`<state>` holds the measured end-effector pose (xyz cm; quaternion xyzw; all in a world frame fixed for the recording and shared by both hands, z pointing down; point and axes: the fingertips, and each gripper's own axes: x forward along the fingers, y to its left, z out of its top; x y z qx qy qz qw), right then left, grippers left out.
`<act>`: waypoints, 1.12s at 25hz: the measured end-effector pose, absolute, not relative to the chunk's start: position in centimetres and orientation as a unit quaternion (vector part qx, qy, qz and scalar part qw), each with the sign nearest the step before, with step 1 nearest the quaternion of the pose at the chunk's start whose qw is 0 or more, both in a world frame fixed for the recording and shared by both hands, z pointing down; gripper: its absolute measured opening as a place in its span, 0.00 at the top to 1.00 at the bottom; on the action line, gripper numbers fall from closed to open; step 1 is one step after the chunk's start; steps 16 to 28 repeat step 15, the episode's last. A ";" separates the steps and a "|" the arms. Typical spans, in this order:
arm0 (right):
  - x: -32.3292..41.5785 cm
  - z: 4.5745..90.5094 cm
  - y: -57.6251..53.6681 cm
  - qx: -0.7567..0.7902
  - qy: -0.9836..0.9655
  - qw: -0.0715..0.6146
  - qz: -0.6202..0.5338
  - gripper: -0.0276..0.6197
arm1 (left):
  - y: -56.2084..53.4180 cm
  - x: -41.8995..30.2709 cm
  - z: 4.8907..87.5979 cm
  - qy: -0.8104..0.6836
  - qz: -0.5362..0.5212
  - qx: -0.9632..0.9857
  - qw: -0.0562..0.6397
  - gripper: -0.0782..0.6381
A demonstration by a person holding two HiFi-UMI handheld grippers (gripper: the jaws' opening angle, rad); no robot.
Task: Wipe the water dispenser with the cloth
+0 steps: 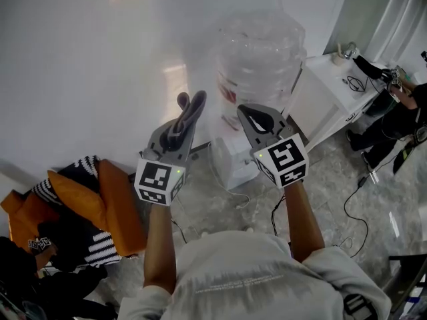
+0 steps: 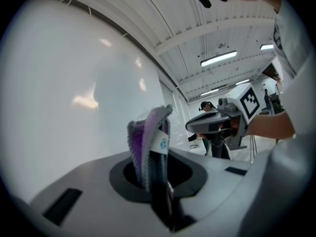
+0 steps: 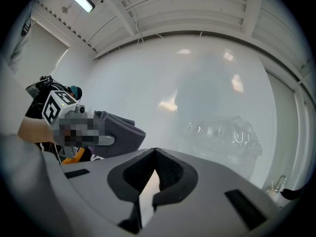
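The water dispenser [image 1: 235, 157] is a white unit against the wall, carrying a big clear bottle [image 1: 259, 57] that also shows hazily in the right gripper view [image 3: 223, 132]. My left gripper [image 1: 184, 112] is raised in front of the wall, shut on a folded grey-purple cloth [image 1: 190, 112] with a small white tag; the cloth [image 2: 147, 142] sticks up from the left gripper [image 2: 157, 149]. Beside it, in front of the dispenser, my right gripper [image 1: 259, 120] is shut with nothing in it, its pads meeting at the tips [image 3: 154, 156]. Neither gripper touches the dispenser.
A white cabinet [image 1: 330, 95] stands right of the dispenser, with a person [image 1: 400, 109] beyond it. Cables [image 1: 352, 202] trail over the marble floor. Orange and striped fabric items [image 1: 87, 205] are heaped at the left by the wall.
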<state>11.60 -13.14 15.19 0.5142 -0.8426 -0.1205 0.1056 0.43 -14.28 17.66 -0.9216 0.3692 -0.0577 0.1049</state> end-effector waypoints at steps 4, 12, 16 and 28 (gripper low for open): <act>11.7 15.2 -13.2 0.516 -0.842 0.106 -0.118 0.94 | -14.3 0.4 17.8 0.367 -0.057 -0.922 0.105 0.82; 11.6 15.3 -13.2 0.516 -0.842 0.107 -0.116 0.94 | -14.1 0.2 18.1 0.367 -0.061 -0.922 0.105 0.82; 11.6 15.4 -13.3 0.516 -0.842 0.106 -0.113 0.94 | -14.1 0.1 18.1 0.366 -0.060 -0.923 0.105 0.82; 11.6 15.4 -13.3 0.516 -0.842 0.106 -0.113 0.94 | -14.1 0.1 18.1 0.366 -0.060 -0.923 0.105 0.82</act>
